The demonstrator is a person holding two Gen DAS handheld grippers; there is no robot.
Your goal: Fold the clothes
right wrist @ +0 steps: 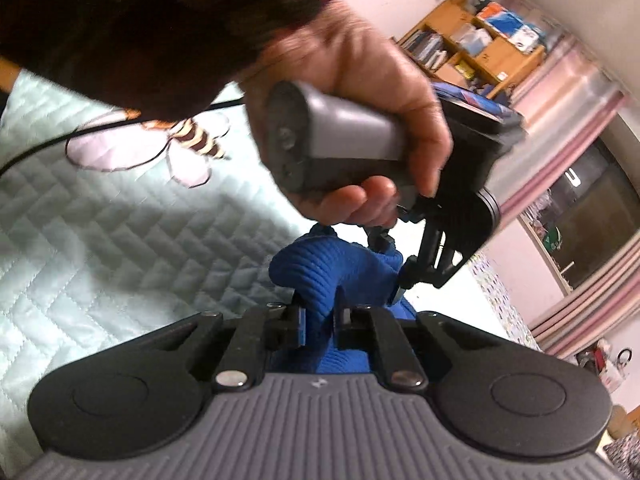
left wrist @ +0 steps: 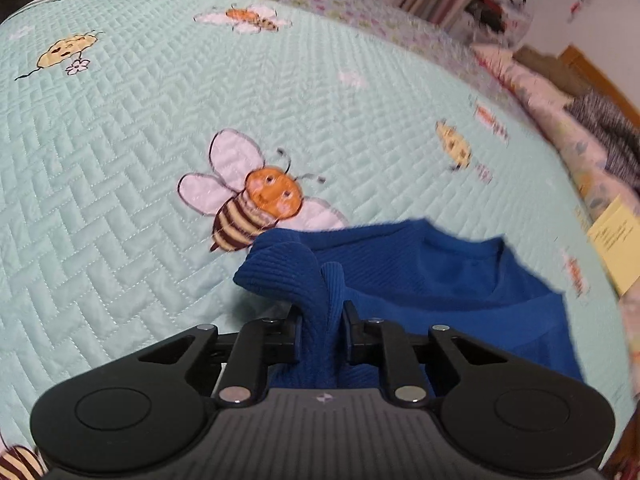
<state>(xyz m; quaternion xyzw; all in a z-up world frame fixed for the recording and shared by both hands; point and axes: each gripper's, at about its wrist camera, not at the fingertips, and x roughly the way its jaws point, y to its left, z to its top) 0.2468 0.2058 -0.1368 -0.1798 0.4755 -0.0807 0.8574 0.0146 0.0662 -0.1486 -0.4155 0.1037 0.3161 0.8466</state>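
Both sets of fingers are clamped on bunched ribbed folds of the blue sweater [left wrist: 440, 280], left gripper [left wrist: 323, 320] and right gripper [right wrist: 320, 316] close together, garment hanging low over the quilt [left wrist: 120, 140]; I'd keep both pinches firm, spread apart evenly before laying flat.

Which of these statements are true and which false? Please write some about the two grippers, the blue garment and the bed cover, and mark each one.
1. The left gripper is shut on the blue garment. True.
2. The right gripper is open with nothing in it. False: it pinches the same blue fabric.
3. The quilt shows bees. True.
4. The garment is red. False: it is blue.
5. A hand grips the other gripper's handle. True.
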